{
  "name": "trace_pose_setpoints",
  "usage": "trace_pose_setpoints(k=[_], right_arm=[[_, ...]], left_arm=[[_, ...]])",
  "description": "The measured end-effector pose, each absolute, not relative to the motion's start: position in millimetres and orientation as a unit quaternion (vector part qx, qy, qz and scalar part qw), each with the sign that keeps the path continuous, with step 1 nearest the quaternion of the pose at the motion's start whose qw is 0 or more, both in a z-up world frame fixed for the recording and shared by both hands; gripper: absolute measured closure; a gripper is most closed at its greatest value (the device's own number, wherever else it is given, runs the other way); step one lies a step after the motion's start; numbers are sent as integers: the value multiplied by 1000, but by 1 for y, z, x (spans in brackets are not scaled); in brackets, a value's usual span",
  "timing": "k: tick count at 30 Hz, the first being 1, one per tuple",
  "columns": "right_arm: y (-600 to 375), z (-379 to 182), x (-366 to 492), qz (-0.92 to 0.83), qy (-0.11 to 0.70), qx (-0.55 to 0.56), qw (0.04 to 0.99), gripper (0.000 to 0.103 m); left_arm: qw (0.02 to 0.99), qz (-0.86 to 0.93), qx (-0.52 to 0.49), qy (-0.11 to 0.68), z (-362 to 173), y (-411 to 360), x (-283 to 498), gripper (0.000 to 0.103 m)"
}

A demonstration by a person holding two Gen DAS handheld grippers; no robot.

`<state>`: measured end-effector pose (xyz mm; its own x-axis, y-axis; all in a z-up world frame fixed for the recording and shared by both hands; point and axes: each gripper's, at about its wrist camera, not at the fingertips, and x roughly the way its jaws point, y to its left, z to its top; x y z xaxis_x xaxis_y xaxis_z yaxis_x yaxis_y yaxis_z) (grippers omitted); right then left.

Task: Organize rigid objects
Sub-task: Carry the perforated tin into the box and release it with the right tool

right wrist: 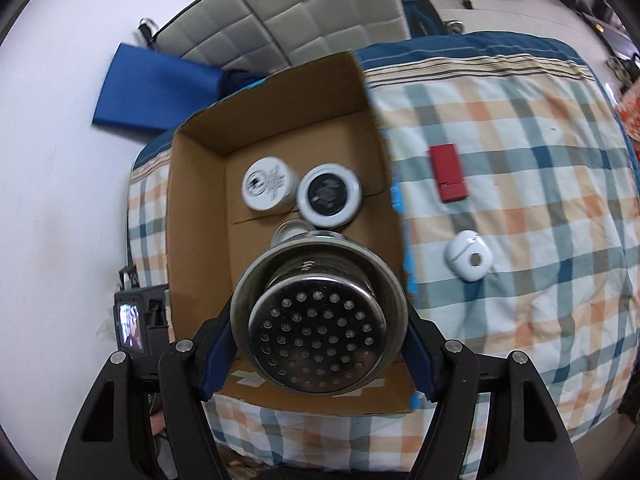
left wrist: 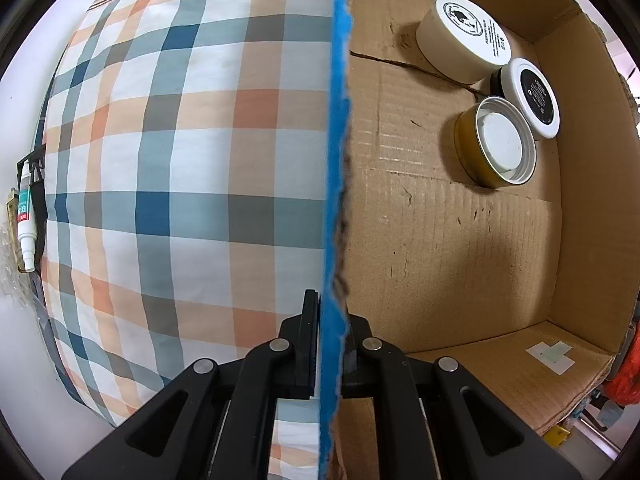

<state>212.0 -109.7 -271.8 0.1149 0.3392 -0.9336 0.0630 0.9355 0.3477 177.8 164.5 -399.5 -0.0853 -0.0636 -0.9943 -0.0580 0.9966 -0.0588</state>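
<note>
Holding a metal strainer cup in the right gripper, jaws spread partway and pinching its wide rim from both sides, blue pads touching the steel. Looking rigid, smooth and probably light, so likely slippery under the pads; perforated base facing the camera, body pointing away toward the cardboard box. Gripping at the flared rim seeming the sensible hold, since the narrower wall below offers less purchase; squeezing harder unlikely to damage it, but tilting risking a slide out. Hanging above the near part of the box, over bare floor in front of the white jar and the black-lidded jar; a third jar, amber with a metal rim, sitting just beside those two in the left wrist view, mostly hidden behind the strainer in the right one. Clamping the blue-taped box wall with the left gripper, jaws pressed nearly together on the edge, pointing straight down, steadying the box on the plaid bedspread. Remaining outside the box on the bedspread, well apart from the strainer: a red flat case and a white rounded case, both looking stiff and small, probably easy to pinch across their narrow sides.
</note>
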Motion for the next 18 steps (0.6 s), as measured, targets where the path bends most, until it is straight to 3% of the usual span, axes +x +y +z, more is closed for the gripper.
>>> trace_pose_setpoints(k=[18], right_arm=[[-74,-329,218,75,692,100,712,29]], left_arm=[[674,-2,-42,737,-400,168,177,99]])
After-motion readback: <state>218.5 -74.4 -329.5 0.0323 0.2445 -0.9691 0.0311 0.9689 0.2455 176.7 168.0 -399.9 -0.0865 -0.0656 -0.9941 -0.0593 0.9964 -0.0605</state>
